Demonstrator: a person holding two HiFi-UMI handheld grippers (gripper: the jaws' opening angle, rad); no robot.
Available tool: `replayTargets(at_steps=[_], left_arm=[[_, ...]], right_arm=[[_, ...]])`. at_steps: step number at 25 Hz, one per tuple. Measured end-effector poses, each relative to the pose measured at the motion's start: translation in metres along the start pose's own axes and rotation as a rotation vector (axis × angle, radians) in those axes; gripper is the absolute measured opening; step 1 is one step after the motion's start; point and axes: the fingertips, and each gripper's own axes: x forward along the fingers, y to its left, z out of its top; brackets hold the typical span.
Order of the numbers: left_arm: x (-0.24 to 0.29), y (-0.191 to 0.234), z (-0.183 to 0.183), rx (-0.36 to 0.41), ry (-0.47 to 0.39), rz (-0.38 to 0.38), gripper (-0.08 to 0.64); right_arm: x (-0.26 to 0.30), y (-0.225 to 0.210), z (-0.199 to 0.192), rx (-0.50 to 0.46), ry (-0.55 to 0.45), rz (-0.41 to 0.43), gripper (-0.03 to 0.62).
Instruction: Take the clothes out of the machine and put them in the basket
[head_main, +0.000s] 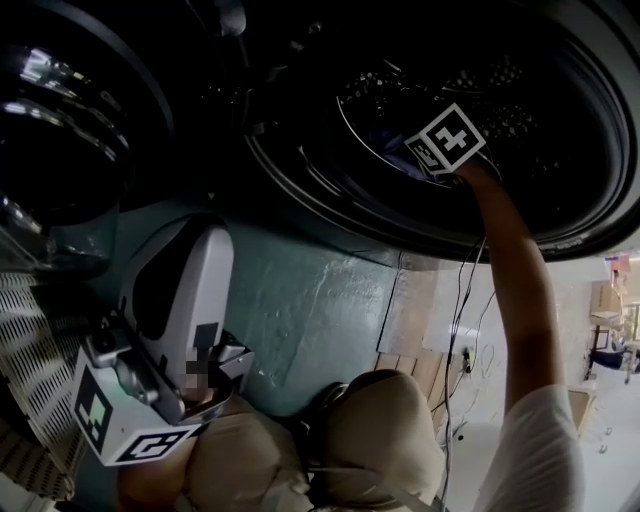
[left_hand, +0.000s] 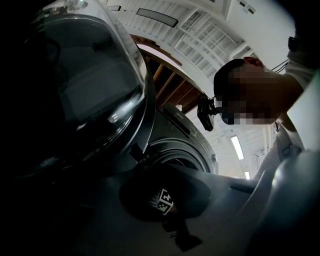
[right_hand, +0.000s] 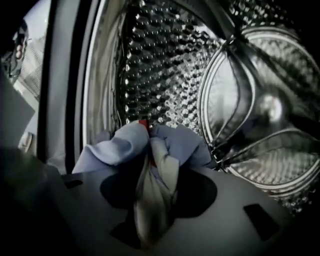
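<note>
Now, right gripper (right_hand: 151, 167): reaching into the drum (right_hand: 165, 65) of the machine (head_main: 330, 290), fingers narrow and pinched on a pale blue cloth (right_hand: 117, 147). The cloth bunches up between the fingers. A grey-white strip of it runs down the gap toward the camera, and blue folds spill out to either side just past the fingertips. A red bit (right_hand: 144, 123) shows at the top of the bunch, right above the pinch (cannot tell whether it is trim or a separate item). Beyond the fingers is the dimpled drum wall. Ahead and to their right is the spoked back plate (right_hand: 260, 115). In the head view only this gripper's cube (head_main: 447, 140) shows at the drum mouth, with a bare arm (head_main: 515, 290) running back from it.

Left gripper (head_main: 175, 300): outside the machine, low, well apart from the cloth, tilted upward. Its own view is too dark at the fingers, so I cannot tell their gap. Ahead of and above them stands the open glass door (left_hand: 85, 85). The basket (head_main: 35, 330), white lattice, sits just beside this gripper on its outer side. Knees (head_main: 385, 430) show below the machine front.
</note>
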Motion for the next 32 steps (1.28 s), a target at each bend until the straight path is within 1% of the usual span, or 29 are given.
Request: replayTargets(at_steps=[5,9,12,17,19,21,24,25,28,29,32], left_arm=[[0.004,-0.001,-0.006,-0.005,0.012,-0.009,0.014],[0.005,-0.001,-0.007,0.005,0.016,-0.009,0.014],[0.006,0.001,-0.008,0.011,0.013,-0.003,0.014],[0.006,-0.006,-0.011,0.009,0.025,0.005,0.014],[0.006,-0.008,-0.008,-0.016,0.018,0.047,0.014],[0.006,-0.014,0.0,-0.029,0.001,0.109,0.014],[-0.004,-0.027,0.018,0.027,0.014,0.19,0.014],[-0.008,-0.03,0.023,0.021,0.024,0.216,0.014],[-0.015,-0.041,0.038,-0.046,0.055,0.299,0.014],[-0.017,-0.048,0.046,-0.052,0.062,0.319,0.014],[-0.015,-0.069,0.081,-0.037,0.07,0.354,0.014]], right_arm=[[-0.028,-0.004,0.009,-0.012,-0.086,-0.062,0.178],[-0.059,-0.004,0.019,-0.039,-0.161,-0.107,0.178],[-0.077,-0.003,0.024,-0.04,-0.217,-0.131,0.178],[-0.084,0.008,0.036,-0.072,-0.282,-0.162,0.179],[-0.087,0.014,0.041,-0.061,-0.309,-0.153,0.179],[-0.096,0.018,0.044,-0.055,-0.333,-0.143,0.178],[-0.12,0.027,0.042,-0.091,-0.347,-0.164,0.179],[-0.13,0.032,0.044,-0.096,-0.353,-0.164,0.179],[-0.158,0.055,0.045,-0.098,-0.355,-0.125,0.179],[-0.169,0.064,0.045,-0.107,-0.352,-0.108,0.178],[-0.206,0.085,0.046,-0.134,-0.34,-0.071,0.178]])
